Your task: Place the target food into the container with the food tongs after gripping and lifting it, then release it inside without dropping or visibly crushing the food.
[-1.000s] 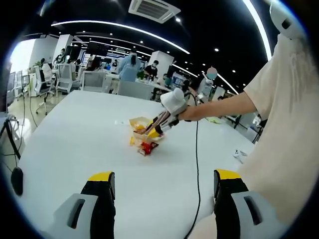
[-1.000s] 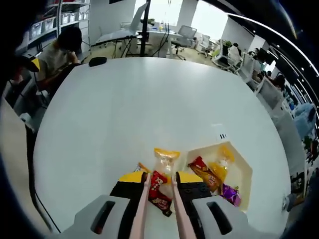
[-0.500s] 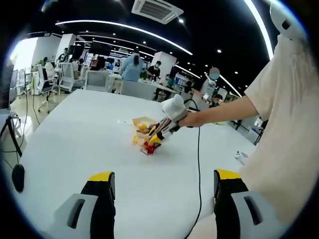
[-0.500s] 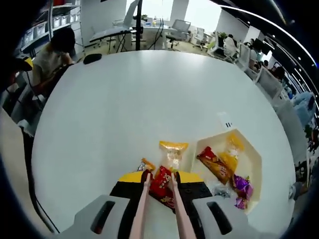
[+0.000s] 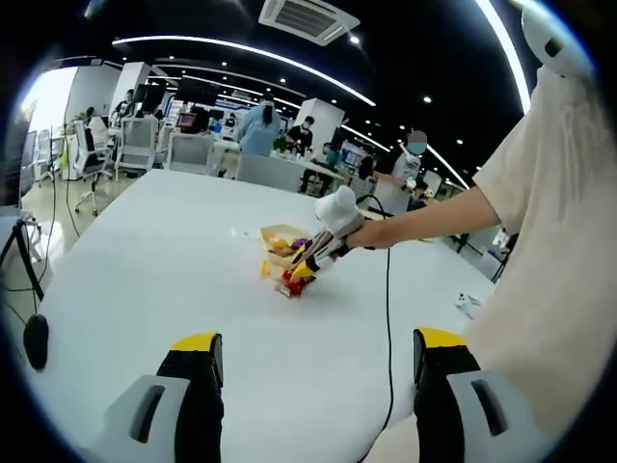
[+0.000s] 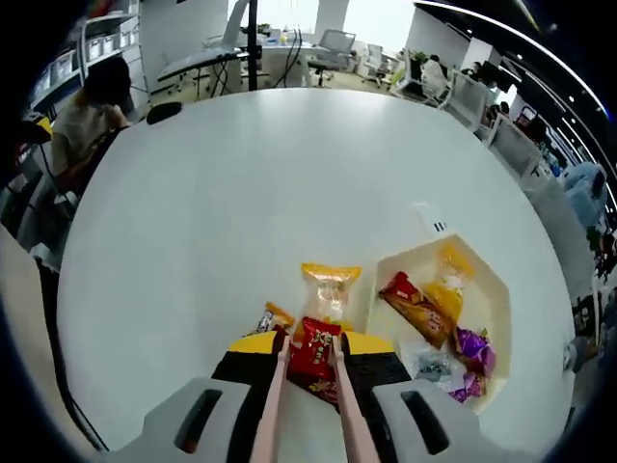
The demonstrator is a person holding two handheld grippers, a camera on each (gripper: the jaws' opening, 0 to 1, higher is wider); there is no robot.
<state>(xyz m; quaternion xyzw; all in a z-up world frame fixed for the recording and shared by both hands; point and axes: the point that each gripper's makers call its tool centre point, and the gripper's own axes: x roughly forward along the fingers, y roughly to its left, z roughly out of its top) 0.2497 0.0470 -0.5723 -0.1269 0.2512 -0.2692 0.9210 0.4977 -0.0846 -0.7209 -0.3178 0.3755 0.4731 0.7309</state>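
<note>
Target food: red foil snack packet (image 6: 312, 349), lying between the two pink tong arms on the white round table (image 6: 241, 193), just short of the container; also seen small and far in the left gripper view (image 5: 289, 282).
Tongs: pale pink food tongs (image 6: 273, 405), one arm along each side of the packet, tips at its edges; whether they press it, cannot tell.
Right claw (image 6: 310, 362): jaws narrow, closed on the tong arms. In the left gripper view it sits at the end of a person's outstretched arm (image 5: 424, 222), angled down at the snack pile.
Container: cream hexagonal tray (image 6: 496, 289), right of the packet, holding a red-brown wrapper (image 6: 413, 307), a yellow packet (image 6: 445, 289) and purple wrappers (image 6: 472, 349).
Neighbours: clear bag with orange top (image 6: 330, 287) just beyond the red packet; small orange packet (image 6: 274, 316) to its left.
Left claw (image 5: 313, 371): wide, nothing between the yellow-tipped jaws, well back from the pile.
</note>
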